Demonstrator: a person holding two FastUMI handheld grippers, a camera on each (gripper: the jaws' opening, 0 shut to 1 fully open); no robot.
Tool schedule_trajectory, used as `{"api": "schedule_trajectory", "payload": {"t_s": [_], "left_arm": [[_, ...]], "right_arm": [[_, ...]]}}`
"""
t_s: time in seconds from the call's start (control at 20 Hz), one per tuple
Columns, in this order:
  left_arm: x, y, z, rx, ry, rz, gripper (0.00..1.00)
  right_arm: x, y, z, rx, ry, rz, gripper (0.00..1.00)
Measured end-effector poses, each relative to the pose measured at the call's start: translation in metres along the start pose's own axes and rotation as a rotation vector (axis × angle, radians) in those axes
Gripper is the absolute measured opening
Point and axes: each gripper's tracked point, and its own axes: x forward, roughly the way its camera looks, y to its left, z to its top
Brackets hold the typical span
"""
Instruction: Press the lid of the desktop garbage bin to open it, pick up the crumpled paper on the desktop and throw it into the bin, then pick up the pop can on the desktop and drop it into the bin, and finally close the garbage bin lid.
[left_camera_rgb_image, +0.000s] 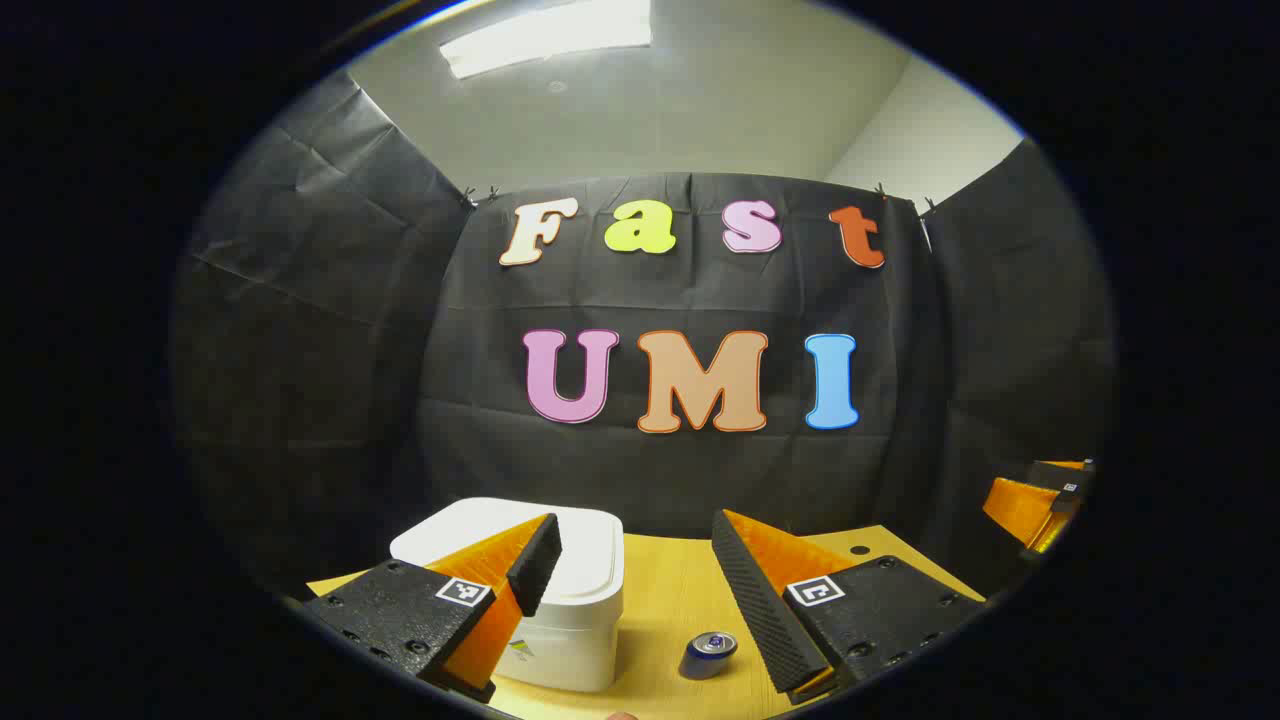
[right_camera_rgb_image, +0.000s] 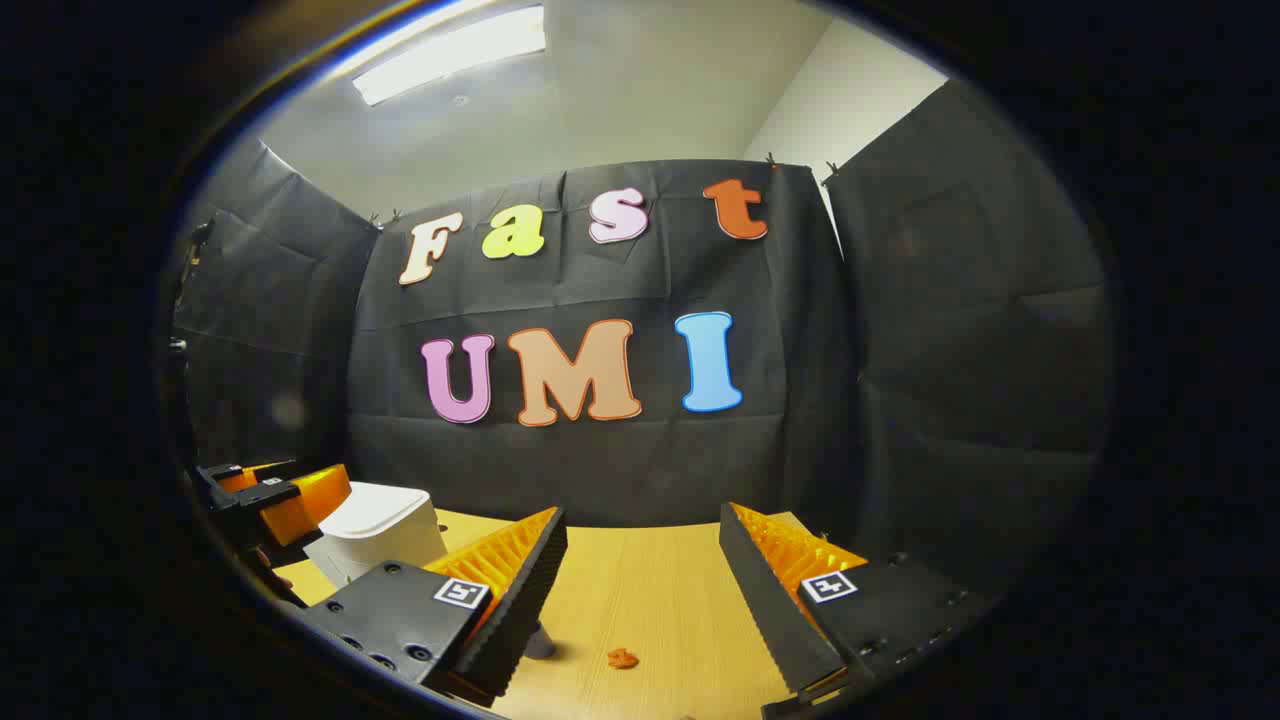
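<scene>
- The left gripper view has the white garbage bin (left_camera_rgb_image: 560, 590) at lower centre-left of the frame, lid down, a rounded box with smooth plastic walls, standing on the pale wood-grain tabletop (left_camera_rgb_image: 670, 600).
- Just right of the bin in that view lies the pop can (left_camera_rgb_image: 709, 654) on its side, its metal end facing the camera, low in the frame.
- The left gripper (left_camera_rgb_image: 635, 590) stands wide open with nothing between its fingers; its left finger overlaps the bin's lid in the frame, though I cannot tell whether it touches. The ribbed pad of its right finger is just beside the can.
- The right gripper view instead puts the bin (right_camera_rgb_image: 380, 530) at lower left, partly behind the other gripper (right_camera_rgb_image: 275, 500), which shows there at the left edge.
- A small orange scrap (right_camera_rgb_image: 622, 658) lies on the tabletop (right_camera_rgb_image: 650, 590) at bottom centre of that view.
- The right gripper (right_camera_rgb_image: 640, 590) is also wide open and empty, above bare wood.
</scene>
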Motion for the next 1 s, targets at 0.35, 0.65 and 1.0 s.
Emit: {"api": "schedule_trajectory", "payload": {"t_s": [0.35, 0.65, 1.0], "left_arm": [[-0.008, -0.004, 0.002, 0.018, -0.003, -0.004, 0.92], [-0.01, -0.009, 0.006, 0.029, -0.012, -0.017, 0.92], [-0.005, -0.008, 0.0, 0.025, 0.01, -0.011, 0.91]], "right_arm": [[-0.004, -0.004, -0.001, 0.006, 0.013, 0.004, 0.96], [-0.006, -0.003, -0.002, 0.003, 0.019, 0.008, 0.97], [-0.007, -0.005, -0.005, -0.019, 0.022, 0.009, 0.97]]}}
